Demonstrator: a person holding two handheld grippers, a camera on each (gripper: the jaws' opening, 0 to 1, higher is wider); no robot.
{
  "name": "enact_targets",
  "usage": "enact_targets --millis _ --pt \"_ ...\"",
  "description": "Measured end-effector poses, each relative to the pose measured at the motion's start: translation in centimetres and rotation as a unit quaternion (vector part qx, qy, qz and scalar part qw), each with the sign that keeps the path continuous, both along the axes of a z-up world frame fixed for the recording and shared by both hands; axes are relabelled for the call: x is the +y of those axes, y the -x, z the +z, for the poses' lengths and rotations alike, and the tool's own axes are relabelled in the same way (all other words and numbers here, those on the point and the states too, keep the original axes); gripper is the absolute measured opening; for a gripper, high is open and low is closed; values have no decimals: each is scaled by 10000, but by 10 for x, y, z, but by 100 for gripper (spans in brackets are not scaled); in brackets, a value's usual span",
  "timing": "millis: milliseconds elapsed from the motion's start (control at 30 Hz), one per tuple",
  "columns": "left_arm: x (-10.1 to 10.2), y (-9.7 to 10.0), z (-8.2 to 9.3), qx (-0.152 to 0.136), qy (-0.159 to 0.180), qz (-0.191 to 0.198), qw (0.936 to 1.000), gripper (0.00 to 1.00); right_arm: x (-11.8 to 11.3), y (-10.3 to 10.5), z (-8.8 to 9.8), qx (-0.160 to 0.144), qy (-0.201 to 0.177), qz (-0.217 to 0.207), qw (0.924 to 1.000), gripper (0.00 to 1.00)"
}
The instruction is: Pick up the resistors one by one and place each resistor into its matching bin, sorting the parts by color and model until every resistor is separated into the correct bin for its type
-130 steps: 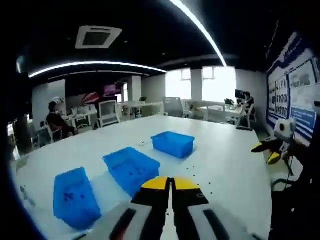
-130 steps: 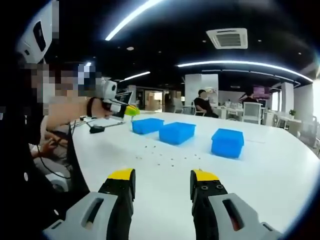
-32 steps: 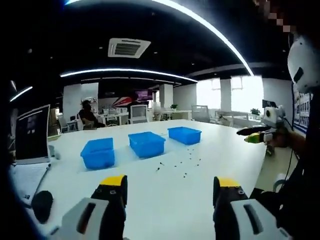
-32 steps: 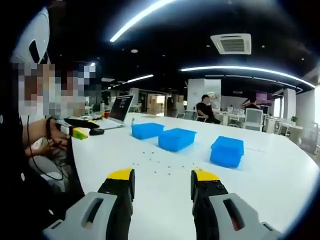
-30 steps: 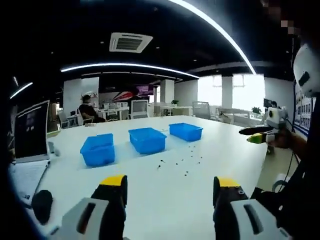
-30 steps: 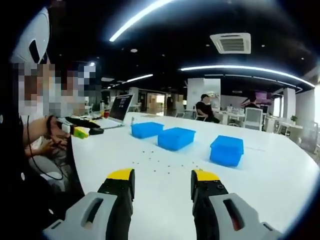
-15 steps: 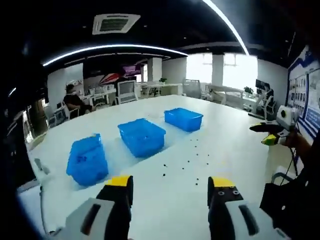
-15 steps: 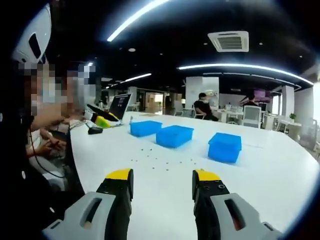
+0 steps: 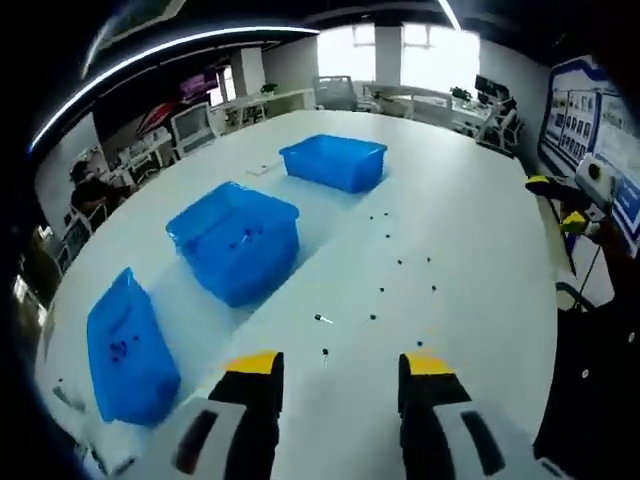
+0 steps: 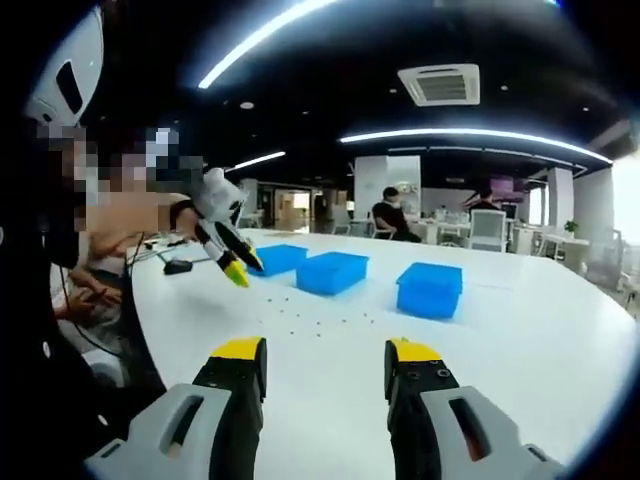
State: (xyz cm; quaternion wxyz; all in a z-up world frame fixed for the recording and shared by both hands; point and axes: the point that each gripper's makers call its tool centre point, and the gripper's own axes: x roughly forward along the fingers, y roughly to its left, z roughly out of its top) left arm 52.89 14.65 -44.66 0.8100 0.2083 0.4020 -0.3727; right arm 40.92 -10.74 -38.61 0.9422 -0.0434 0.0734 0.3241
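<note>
Overhead, the left gripper point(image 9: 335, 362) with yellow-tipped black jaws hangs above the broad white table point(image 9: 470, 250), jaws spread apart and holding nothing. Small dark resistors point(image 9: 400, 262) lie scattered on the tabletop ahead of it, one light-bodied resistor point(image 9: 322, 320) just beyond the jaw tips. Three blue plastic bins sit in a row: the near bin point(image 9: 128, 348), the middle bin point(image 9: 238, 238) and the far bin point(image 9: 333, 162), with tiny parts inside the near two. From the right gripper view, the right gripper point(image 10: 325, 350) is likewise wide open and empty, low over the table, the bins well beyond it
</note>
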Motion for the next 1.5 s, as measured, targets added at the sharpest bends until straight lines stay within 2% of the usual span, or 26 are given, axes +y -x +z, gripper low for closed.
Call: enact_targets --millis 167,433,733,967,1267,1500 --pt "-3 -8 -17 167 -179 -52 9997 35 -5 0 -3 23 -30 -77 10000 49" --pt "-4 -11 -32 327 -276 -134 9990 28 -9 -2 -5 54 -53 -160 9998 49" --pt "0 -13 -34 380 -234 -55 9990 17 -6 -5 -6 78 -71 -154 9998 48" --pt "1 -15 -34 428 -145 -5 9990 16 -4 -6 -6 86 -70 -143 9998 48" --pt "2 -19 -36 593 235 224 9977 9 -5 -5 -8 114 -49 -156 9998 48" --pt "2 -15 -35 482 296 194 9982 6 -5 -4 -6 97 -33 -164 9998 48"
